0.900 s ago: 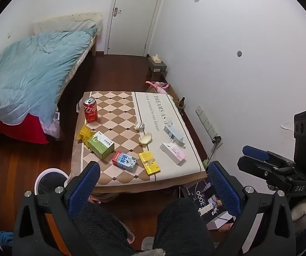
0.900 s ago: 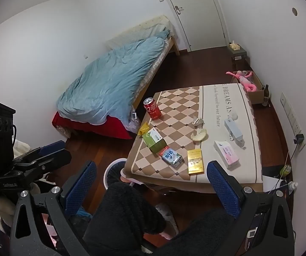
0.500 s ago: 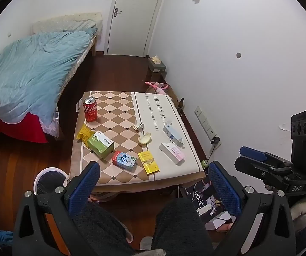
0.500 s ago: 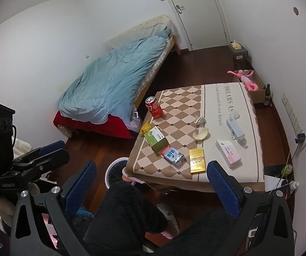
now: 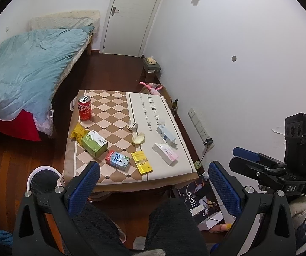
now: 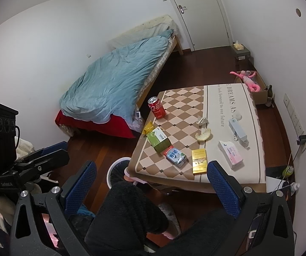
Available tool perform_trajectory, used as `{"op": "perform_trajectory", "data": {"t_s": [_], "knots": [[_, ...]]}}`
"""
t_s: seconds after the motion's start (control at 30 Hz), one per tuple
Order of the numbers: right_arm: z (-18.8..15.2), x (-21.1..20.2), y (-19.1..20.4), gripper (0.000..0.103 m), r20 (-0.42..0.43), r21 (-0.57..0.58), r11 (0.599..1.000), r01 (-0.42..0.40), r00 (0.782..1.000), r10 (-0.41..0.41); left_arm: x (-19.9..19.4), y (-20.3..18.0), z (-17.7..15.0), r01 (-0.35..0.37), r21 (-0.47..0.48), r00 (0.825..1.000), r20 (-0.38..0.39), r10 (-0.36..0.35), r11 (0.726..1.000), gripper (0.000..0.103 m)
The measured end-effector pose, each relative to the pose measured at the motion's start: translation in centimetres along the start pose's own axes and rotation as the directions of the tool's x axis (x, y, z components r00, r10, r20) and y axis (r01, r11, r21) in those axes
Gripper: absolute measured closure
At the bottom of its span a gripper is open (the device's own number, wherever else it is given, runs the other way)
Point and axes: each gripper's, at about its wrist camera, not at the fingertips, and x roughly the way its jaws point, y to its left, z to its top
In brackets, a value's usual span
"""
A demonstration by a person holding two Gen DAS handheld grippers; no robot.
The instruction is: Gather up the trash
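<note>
Litter lies on a low table [image 5: 163,106] with a checked cloth: a red cola can [image 5: 84,108], a yellow wrapper [image 5: 78,132], a green box [image 5: 94,143], a blue-and-red carton [image 5: 117,159], a yellow box [image 5: 141,162], a peel [image 5: 138,138], crumpled paper [image 5: 132,125], a pale blue box [image 5: 165,133] and a white-pink box [image 5: 165,153]. My left gripper [image 5: 153,183] is open and empty, short of the table's near edge. My right gripper [image 6: 151,181] is open and empty too, also back from the table [image 6: 244,106] and can [image 6: 157,108].
A white round bin [image 5: 43,178] stands on the floor by the table's near left corner. A bed with a blue duvet [image 5: 25,70] fills the left. A person's dark fleece knees [image 5: 174,224] sit below the grippers. Boxes and cables [image 5: 202,202] crowd the floor at the right wall.
Both views have drifted only slightly. In the left wrist view the right gripper has shifted a little to the left. Both grippers stay open and empty.
</note>
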Motion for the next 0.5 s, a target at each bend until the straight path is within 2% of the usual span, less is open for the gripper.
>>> {"op": "perform_trajectory", "data": {"t_s": [0.5], "knots": [[0.07,0.22,0.61,0.000,-0.004,0.000,1.000,-0.008,1.000,0.008,-0.40,0.38,-0.08,0.008,0.004,1.000,0.010,-0.008,1.000,0.000]]}}
